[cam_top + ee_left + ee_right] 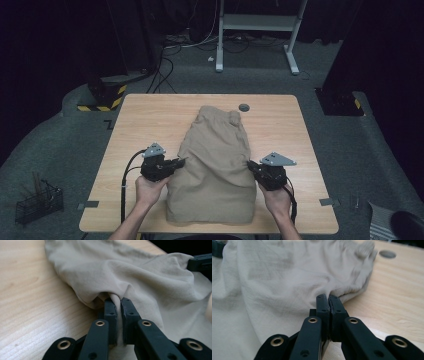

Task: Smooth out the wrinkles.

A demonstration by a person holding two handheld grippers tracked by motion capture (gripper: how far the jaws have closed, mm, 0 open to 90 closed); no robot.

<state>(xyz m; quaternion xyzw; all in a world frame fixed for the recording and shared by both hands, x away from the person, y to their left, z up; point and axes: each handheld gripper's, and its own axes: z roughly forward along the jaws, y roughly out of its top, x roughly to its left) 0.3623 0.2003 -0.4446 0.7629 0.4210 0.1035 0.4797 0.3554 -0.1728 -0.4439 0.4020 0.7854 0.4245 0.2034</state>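
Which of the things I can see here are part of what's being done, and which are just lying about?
In use:
- beige shorts
- left gripper, pinching the shorts' side edge
- right gripper, pinching the opposite edge
- wooden table beneath them

Lying about:
- wire basket on the floor
- white metal frame behind
- floor cables

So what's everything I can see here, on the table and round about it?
Cloth garment: one, beige, lying along the middle of the table, pinched at both side edges.
Table: one, light wood, centre of the high view.
Hole cover: one, grey, round, far side of the tabletop.
Wire basket: one, black, on the floor at the left.
White frame: one, on the floor beyond the table.
Left gripper: one, black, jaws shut on the garment's left edge.
Right gripper: one, black, jaws shut on its right edge.
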